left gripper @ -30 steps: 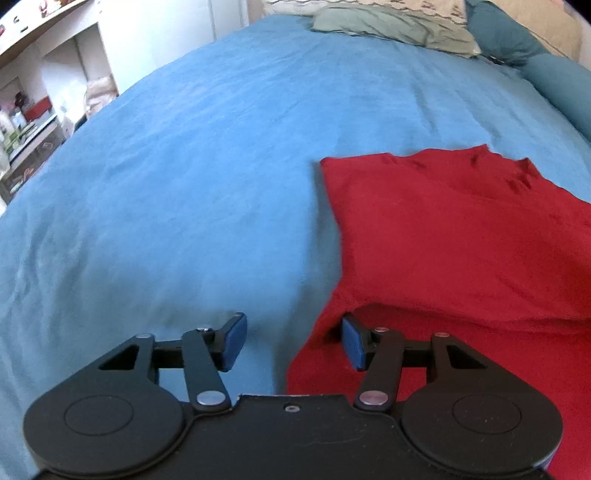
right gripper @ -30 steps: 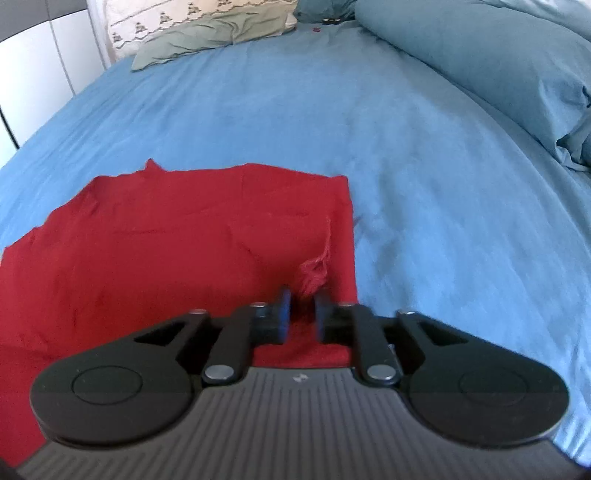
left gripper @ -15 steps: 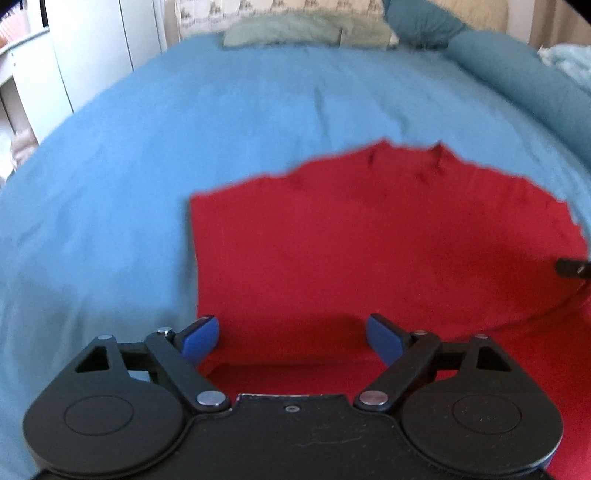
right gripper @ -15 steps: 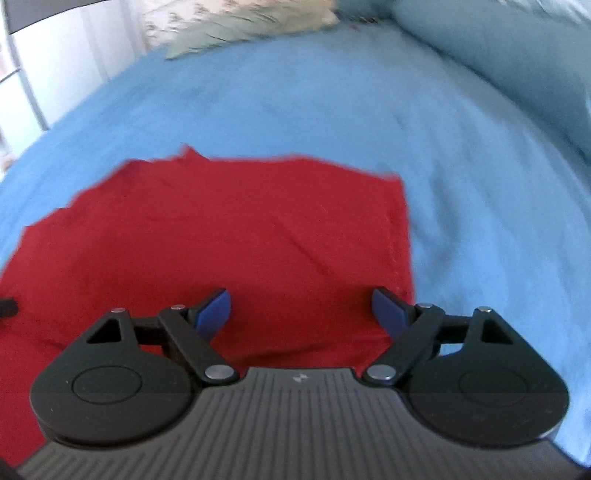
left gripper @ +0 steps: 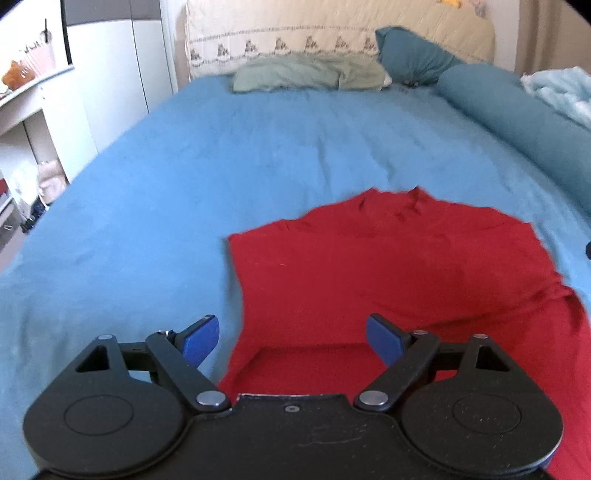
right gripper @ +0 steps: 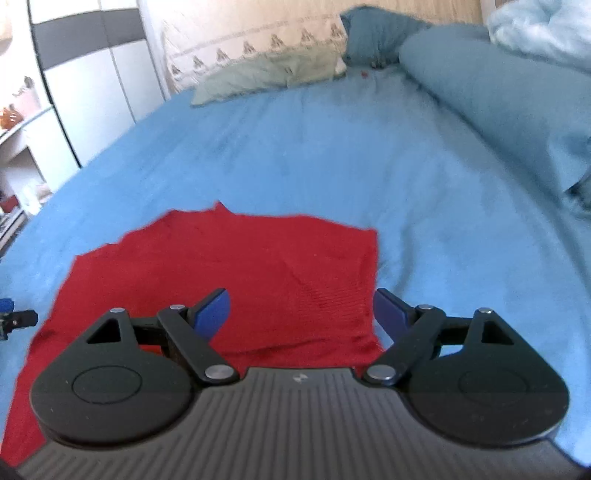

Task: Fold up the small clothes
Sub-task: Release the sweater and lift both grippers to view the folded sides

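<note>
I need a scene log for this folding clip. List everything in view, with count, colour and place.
red garment: one, red, lying flat on the bed, near edge folded over.
bed cover: one, blue, under the garment.
green pillow: one, pale green, at the head of the bed.
teal pillows: two, teal, far right of the bed.
headboard cover: one, cream with a patterned band, behind the pillows.
light blue blanket: one, far right corner.
wardrobe: one, white, left of the bed.
shelves: white, cluttered, far left.
left gripper: one, black with blue pads, open, holding nothing.
right gripper: one, same, open, holding nothing.
</note>
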A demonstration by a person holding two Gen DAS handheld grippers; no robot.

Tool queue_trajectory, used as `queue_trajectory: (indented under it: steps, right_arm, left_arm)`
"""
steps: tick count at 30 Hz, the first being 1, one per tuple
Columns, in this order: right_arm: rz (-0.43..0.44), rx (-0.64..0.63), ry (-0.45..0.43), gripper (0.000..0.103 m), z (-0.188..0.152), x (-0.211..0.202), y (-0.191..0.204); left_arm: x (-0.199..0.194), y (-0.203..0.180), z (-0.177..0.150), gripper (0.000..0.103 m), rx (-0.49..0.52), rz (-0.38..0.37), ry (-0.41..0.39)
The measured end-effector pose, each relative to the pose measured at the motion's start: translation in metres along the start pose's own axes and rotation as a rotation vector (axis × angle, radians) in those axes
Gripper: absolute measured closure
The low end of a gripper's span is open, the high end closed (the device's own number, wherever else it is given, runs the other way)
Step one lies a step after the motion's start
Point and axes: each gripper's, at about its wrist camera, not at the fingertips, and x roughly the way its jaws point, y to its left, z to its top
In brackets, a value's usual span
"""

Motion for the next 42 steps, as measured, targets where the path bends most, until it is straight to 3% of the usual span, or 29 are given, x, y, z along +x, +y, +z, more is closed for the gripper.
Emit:
queue_trajectory:
  steps: [6, 15, 23, 27, 34, 42]
  right_arm:
    - [0.019, -0.012, 0.01, 0.003, -0.024, -0.092, -0.001]
    - [0.03, 0.027, 0.089, 0.003, -0.124, -0.17, -0.003]
    - [0.027, 0.017, 0.088, 0.003, -0.212, -0.185, 0.0]
    - [-0.001, -0.042, 0.074, 0.003, -0.239, -0.188, 0.012]
    - [-0.047, 0.034, 0.084, 0.004, -0.252, -0.211, 0.014]
    - [-0.112, 0.041, 0.092, 0.009, -0.264, -0.212, 0.014]
  left_arm:
    - [-0.074, 0.012, -0.031, 0.013, -0.007, -0.003, 0.015]
    - [-0.131, 0.01, -0.12, 0.013, -0.065, 0.015, 0.028]
    - [-0.142, 0.013, -0.204, 0.013, -0.096, 0.032, 0.008]
    - [-0.149, 0.007, -0.231, 0.02, -0.102, 0.047, -0.025]
    - [-0.166, 0.01, -0.246, 0.022, -0.173, 0.015, -0.026]
    - [-0.161, 0.013, -0.26, 0.041, -0.193, -0.022, -0.007]
